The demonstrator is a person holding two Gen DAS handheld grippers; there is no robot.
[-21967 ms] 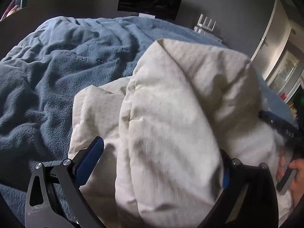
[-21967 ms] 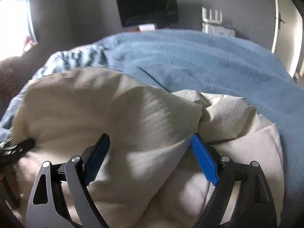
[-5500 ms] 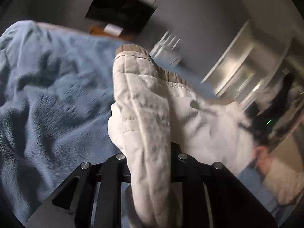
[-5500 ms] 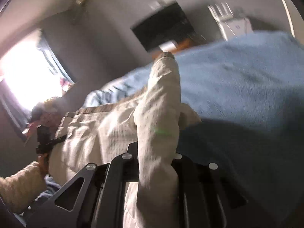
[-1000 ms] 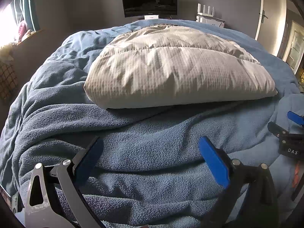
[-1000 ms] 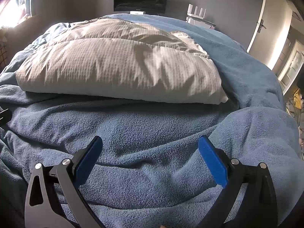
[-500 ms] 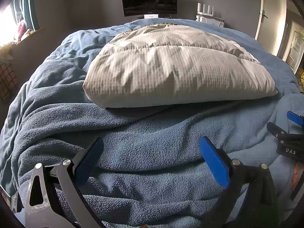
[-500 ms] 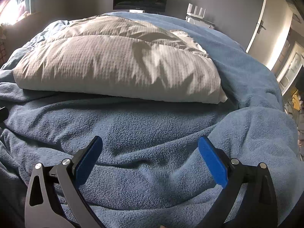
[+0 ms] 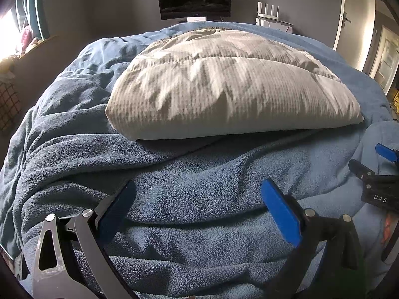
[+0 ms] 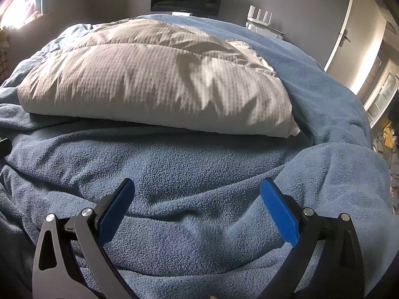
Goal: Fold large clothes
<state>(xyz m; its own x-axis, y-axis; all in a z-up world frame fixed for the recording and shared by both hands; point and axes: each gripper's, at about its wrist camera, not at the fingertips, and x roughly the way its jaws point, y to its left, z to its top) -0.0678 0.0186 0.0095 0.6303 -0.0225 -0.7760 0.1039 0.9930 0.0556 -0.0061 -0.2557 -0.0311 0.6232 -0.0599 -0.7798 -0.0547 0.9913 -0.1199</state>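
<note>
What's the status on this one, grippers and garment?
Left gripper open, empty. Right gripper open, empty. Cream padded garment folded flat on blue blanket, nothing on top.

Grey walls; dark monitor on far wall; white router beside it; white door at right; bright window at left; bed with blue fleece blanket.

Blown-out daylight glares from the window at left, striping the folded jacket; corners away from it vignette dark, edges bend.
</note>
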